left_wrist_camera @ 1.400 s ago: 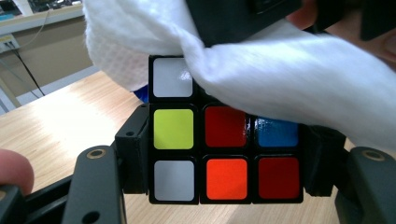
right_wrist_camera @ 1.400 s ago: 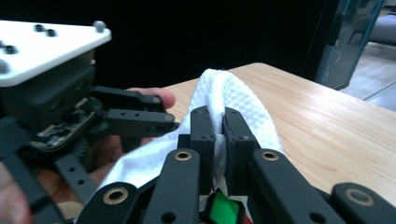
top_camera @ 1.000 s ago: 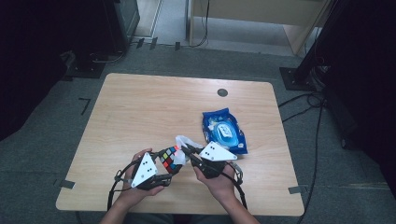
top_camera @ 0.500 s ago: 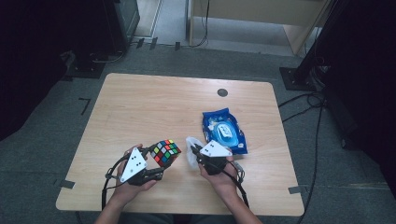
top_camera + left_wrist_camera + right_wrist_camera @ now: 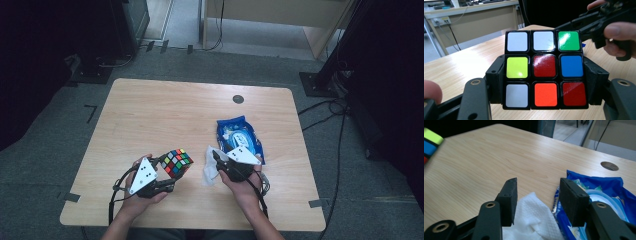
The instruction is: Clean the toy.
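left gripper view: the left gripper (image 5: 544,75) jaws clamp the rubik's cube (image 5: 544,70) by opposite sides; rigid, glossy, probably slippery. right gripper (image 5: 537,200) jaws have just been opening, gaping over the soft wet wipe (image 5: 531,220).

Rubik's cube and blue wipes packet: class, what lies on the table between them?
In the high view, a white wipe lies between the Rubik's cube and the blue wipes packet, beside the right gripper.
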A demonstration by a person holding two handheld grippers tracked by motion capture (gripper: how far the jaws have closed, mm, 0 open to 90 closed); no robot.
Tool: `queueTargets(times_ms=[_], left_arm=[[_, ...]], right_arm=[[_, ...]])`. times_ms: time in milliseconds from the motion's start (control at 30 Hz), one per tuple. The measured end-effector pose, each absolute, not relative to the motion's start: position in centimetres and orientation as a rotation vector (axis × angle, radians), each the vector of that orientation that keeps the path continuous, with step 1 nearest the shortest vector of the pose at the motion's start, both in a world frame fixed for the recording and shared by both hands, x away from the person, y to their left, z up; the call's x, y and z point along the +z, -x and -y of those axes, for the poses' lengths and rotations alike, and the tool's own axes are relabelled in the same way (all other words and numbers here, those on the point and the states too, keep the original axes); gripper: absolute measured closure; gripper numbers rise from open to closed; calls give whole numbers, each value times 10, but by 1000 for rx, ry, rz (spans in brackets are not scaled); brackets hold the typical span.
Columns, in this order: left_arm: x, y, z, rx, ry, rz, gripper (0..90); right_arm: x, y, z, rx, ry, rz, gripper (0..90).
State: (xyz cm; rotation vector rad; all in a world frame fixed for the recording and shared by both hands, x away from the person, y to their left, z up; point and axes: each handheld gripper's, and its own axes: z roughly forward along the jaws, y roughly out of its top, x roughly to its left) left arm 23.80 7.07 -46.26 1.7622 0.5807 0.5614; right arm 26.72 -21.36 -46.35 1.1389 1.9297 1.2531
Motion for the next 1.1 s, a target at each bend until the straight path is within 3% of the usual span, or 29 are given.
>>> queueTargets(times_ms=[367, 600, 1100], left_arm=[[-470, -239, -61, 570, -1779, -588, 342], [-473, -236, -52, 593, -1790, -582, 342], [-473, -226, -39, 640, -1771, -528, 342]], right_arm=[[-440, -252, 196, 1633, -1193, -1967, 416], [-438, -247, 181, 1832, -1316, -2028, 306], [-460, -254, 170, 1934, -1549, -2091, 325]])
